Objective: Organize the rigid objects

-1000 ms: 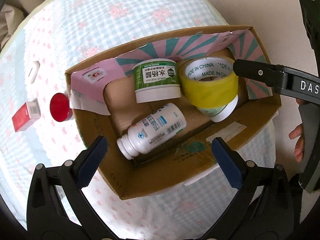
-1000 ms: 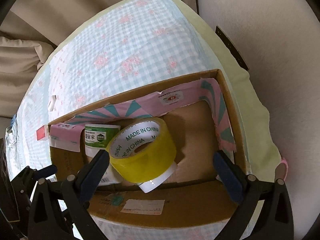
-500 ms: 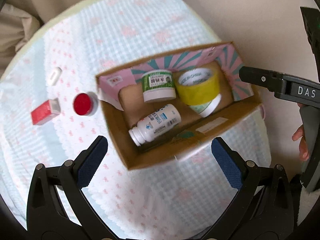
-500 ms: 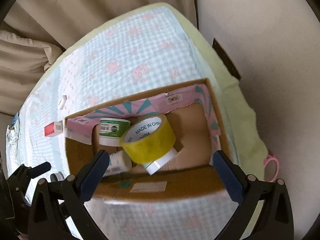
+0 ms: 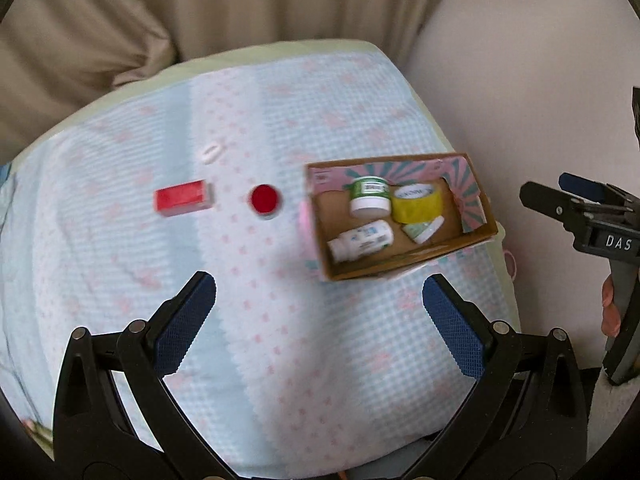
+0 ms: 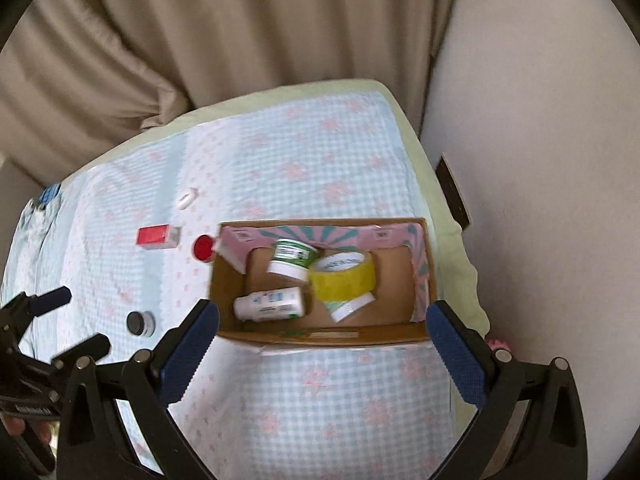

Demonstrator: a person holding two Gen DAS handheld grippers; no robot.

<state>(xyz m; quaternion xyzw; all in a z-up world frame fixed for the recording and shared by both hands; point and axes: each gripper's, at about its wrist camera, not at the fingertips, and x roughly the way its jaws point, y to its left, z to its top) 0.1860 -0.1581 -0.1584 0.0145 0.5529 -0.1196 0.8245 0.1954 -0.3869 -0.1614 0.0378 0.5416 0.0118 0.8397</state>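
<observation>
Evidently, step in hand: a pause between placements; both tools hang above the bed, away from the goods.
Left gripper: jaws spread wide, nothing between them.
Right gripper: jaws likewise wide apart and empty, hovering just short of the box's near wall.
Cardboard box: sits toward the right edge of the bed; inside are a green-labelled jar, a yellow tape roll leaning on a smaller white roll, and a white bottle lying on its side.
Left to sort: a red box, a red-lidded jar just left of the cardboard box, a small white piece farther back, and a dark-lidded jar seen only from the right wrist.
Next move, as a judgement: the left tool probably goes for the red-lidded jar or the red box, closing squarely across it, then lifts over the box wall.
Surface: soft checked bedspread with pink motifs; it may give under pressure.
Room: beige curtains behind, a pale wall at right.
</observation>
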